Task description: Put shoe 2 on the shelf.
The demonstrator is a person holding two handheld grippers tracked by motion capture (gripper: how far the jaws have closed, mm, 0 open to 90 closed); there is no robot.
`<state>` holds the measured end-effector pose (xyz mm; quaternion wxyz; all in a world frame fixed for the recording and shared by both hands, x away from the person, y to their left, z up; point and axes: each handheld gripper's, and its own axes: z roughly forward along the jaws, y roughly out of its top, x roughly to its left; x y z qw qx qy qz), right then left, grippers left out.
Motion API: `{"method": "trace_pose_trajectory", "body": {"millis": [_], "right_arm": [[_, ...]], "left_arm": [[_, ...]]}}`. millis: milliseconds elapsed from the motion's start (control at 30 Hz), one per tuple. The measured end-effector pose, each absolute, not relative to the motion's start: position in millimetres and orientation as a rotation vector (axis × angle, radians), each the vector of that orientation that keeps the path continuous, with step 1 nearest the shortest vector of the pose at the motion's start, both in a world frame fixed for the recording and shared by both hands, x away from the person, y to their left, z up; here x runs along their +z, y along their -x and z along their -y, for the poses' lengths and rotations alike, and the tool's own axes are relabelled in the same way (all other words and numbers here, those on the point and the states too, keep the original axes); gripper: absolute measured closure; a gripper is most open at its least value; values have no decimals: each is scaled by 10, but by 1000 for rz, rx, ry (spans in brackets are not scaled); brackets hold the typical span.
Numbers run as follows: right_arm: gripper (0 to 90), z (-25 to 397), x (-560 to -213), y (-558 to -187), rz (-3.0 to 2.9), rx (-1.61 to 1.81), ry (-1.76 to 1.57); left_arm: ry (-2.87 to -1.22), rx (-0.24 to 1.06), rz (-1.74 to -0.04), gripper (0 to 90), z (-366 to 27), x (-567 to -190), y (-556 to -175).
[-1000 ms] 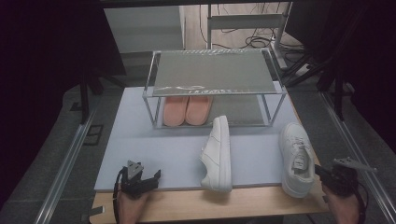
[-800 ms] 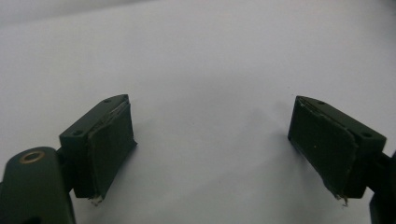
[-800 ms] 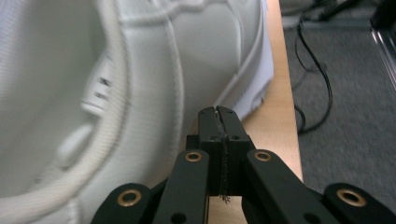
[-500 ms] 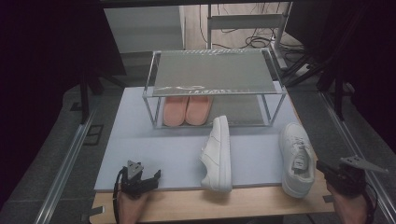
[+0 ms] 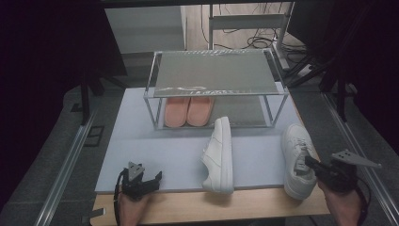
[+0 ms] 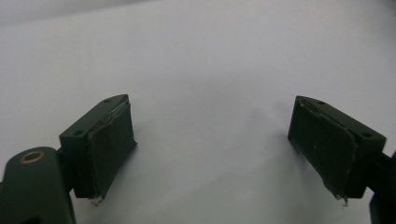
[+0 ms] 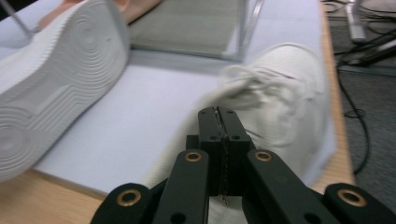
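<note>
A white sneaker (image 5: 297,146) stands upright at the right edge of the pale mat (image 5: 155,141), toe pointing away. My right gripper (image 5: 309,161) is shut, its tips against the sneaker's heel side; in the right gripper view the jaws (image 7: 218,112) are pressed together in front of the blurred sneaker (image 7: 285,79). A second white sneaker (image 5: 220,155) lies on its side mid-mat, sole (image 7: 60,70) facing right. My left gripper (image 5: 151,180) rests at the mat's front left, open over bare mat (image 6: 212,121).
A two-level metal shoe rack (image 5: 216,73) stands at the back of the mat, with a pair of pink slippers (image 5: 188,110) on its lower shelf. The wooden table edge (image 5: 211,212) runs along the front. Cables lie on the floor to the right.
My right gripper has moved forward and left, up to the right sneaker's heel. The left gripper and both sneakers have stayed put.
</note>
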<state>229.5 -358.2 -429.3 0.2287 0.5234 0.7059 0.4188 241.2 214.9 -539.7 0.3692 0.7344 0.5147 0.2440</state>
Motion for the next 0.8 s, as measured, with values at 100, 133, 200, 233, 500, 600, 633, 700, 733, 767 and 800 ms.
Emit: {"method": "trace_pose_trajectory", "body": {"millis": [100, 133, 200, 233, 500, 600, 633, 700, 733, 767, 800], "right_arm": [[891, 3480, -4309, -2318, -1967, 1161, -1422], [891, 3450, -4312, -2327, -1976, 1160, -1418], [891, 3392, -4315, -2341, -1993, 1161, -1408], [891, 3362, -4314, -2346, -2000, 1162, -1400], [889, 3064, -4332, -2401, -2074, 1175, -1337], [889, 2961, -4327, -2422, -2083, 1138, -1314], [889, 2934, -4321, -2424, -2087, 1134, -1304], [889, 2890, -4316, -2430, -2104, 1146, -1297], [889, 2857, -4323, -2437, -2113, 1150, -1294], [889, 2837, -4329, -2442, -2121, 1145, -1291], [890, 2811, -4340, -2452, -2127, 1147, -1288]], "left_arm": [[-1884, 626, -1321, 140, -2148, -5397, -2411], [-1884, 626, -1321, 140, -2148, -5397, -2411], [-1884, 626, -1321, 140, -2149, -5397, -2411], [-1884, 626, -1321, 140, -2148, -5397, -2411], [-1884, 626, -1321, 140, -2149, -5397, -2411], [-1884, 626, -1321, 140, -2149, -5397, -2411], [-1884, 626, -1321, 140, -2148, -5397, -2411], [-1884, 626, -1321, 140, -2149, -5397, -2411], [-1884, 626, -1321, 140, -2148, -5397, -2411], [-1884, 626, -1322, 140, -2148, -5397, -2410], [-1884, 626, -1321, 140, -2148, -5397, -2410]]}}
